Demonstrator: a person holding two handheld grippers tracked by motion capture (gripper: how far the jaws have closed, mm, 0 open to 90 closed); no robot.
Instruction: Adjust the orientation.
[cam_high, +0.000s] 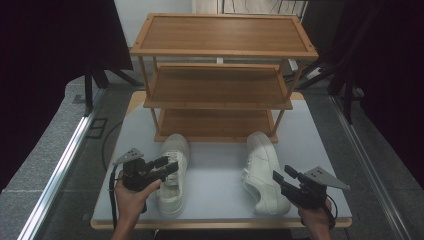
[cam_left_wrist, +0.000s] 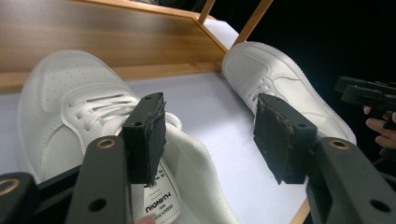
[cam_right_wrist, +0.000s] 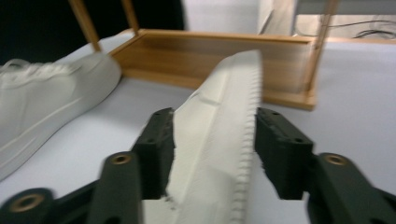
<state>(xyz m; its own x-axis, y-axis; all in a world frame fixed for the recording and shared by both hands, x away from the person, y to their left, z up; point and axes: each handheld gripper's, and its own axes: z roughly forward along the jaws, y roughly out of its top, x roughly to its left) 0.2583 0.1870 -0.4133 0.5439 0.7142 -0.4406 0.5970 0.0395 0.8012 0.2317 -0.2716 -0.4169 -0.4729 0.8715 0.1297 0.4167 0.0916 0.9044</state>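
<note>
Two white sneakers are set on the grey table (cam_high: 220, 185) just in front of a three-tier wooden rack (cam_high: 220, 75), toes towards its lowest shelf, which suggests they are to be shelved. The left shoe (cam_high: 172, 172) stands upright; the left gripper (cam_high: 167, 166) is held over its heel opening with jaws spread wide and nothing pinched, one pad (cam_left_wrist: 147, 135) just above the mesh lining and printed tongue label. The right shoe (cam_high: 262, 170) is tipped on its side, so its ribbed rubber sole edge is presented to the right gripper (cam_high: 282, 176). In the right gripper view that edge (cam_right_wrist: 224, 140) lies between the jaws, half closed around it; the blur makes it uncertain whether the pads press yet, though a gap appears on one side. The uppers look like smooth, perforated leather; the rack is of slatted, warm-toned wood with slim posts.
</note>
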